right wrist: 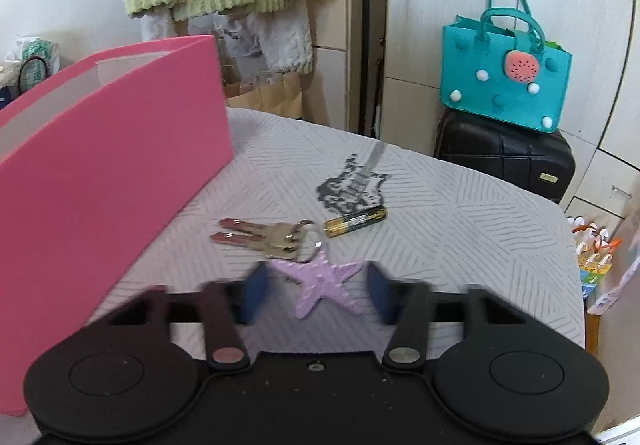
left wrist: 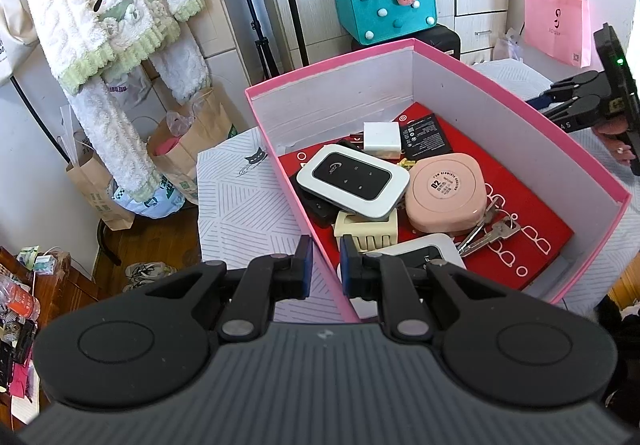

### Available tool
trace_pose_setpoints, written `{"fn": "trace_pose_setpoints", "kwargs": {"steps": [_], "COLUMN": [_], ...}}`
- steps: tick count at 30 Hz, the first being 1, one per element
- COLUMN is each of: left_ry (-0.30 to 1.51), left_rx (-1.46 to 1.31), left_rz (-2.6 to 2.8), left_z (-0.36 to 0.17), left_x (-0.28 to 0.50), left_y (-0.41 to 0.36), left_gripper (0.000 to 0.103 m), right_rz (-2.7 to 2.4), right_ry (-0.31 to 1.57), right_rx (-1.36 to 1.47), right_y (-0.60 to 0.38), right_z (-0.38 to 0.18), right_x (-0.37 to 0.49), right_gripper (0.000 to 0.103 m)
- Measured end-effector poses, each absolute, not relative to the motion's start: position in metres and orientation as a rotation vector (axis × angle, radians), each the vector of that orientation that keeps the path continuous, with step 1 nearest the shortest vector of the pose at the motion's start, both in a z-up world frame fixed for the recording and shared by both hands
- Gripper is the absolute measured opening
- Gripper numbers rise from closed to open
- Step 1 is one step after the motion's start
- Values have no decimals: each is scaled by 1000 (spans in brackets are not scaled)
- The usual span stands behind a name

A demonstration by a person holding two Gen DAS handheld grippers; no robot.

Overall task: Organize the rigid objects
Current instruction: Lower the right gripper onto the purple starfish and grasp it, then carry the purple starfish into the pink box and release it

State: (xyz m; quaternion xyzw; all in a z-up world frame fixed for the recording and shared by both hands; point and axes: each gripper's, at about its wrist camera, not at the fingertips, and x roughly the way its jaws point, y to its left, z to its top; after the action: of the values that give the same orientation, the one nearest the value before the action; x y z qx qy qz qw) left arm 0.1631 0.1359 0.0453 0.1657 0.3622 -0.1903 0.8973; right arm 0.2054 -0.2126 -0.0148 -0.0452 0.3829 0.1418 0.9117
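Observation:
A pink box (left wrist: pixel 500 101) holds a white pocket router (left wrist: pixel 354 181), a pink square case (left wrist: pixel 446 195), a white charger (left wrist: pixel 382 137), a black battery (left wrist: pixel 428 135), a cream holder (left wrist: pixel 366 233) and keys (left wrist: pixel 490 231). My left gripper (left wrist: pixel 325 265) straddles the box's near wall, jaws narrowly apart, one finger inside and one outside. My right gripper (right wrist: pixel 316 291) is open just above a purple star keychain (right wrist: pixel 322 285) with keys (right wrist: pixel 260 237) on the cloth. A gold AA battery (right wrist: pixel 356 221) lies beyond. The box's pink outer wall (right wrist: pixel 108 165) stands to the left.
The table carries a grey striped cloth (right wrist: pixel 460 237). A teal felt bag (right wrist: pixel 504 81) sits on a black suitcase (right wrist: pixel 504 157) behind. Fluffy pyjamas (left wrist: pixel 108 29) hang at the left over paper bags (left wrist: pixel 188 149). A pink bag (left wrist: pixel 558 25) hangs at the right.

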Motion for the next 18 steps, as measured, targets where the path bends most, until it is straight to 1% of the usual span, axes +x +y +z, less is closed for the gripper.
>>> {"fn": "trace_pose_setpoints", "kwargs": {"steps": [4, 10, 18], "left_ry": [752, 747, 751], "left_rx": [337, 341, 338], "left_rz": [-393, -386, -382], "left_z": [44, 43, 45], "left_x": [163, 162, 162], "left_y": [138, 136, 135], "left_gripper": [13, 13, 13], "right_rz": [261, 256, 320], "right_ry": [785, 754, 648], "right_rx": [-63, -69, -45], "right_y": [-214, -210, -198], "right_z": [-13, -5, 39], "right_x": [199, 182, 148], "right_gripper": [32, 32, 32]}}
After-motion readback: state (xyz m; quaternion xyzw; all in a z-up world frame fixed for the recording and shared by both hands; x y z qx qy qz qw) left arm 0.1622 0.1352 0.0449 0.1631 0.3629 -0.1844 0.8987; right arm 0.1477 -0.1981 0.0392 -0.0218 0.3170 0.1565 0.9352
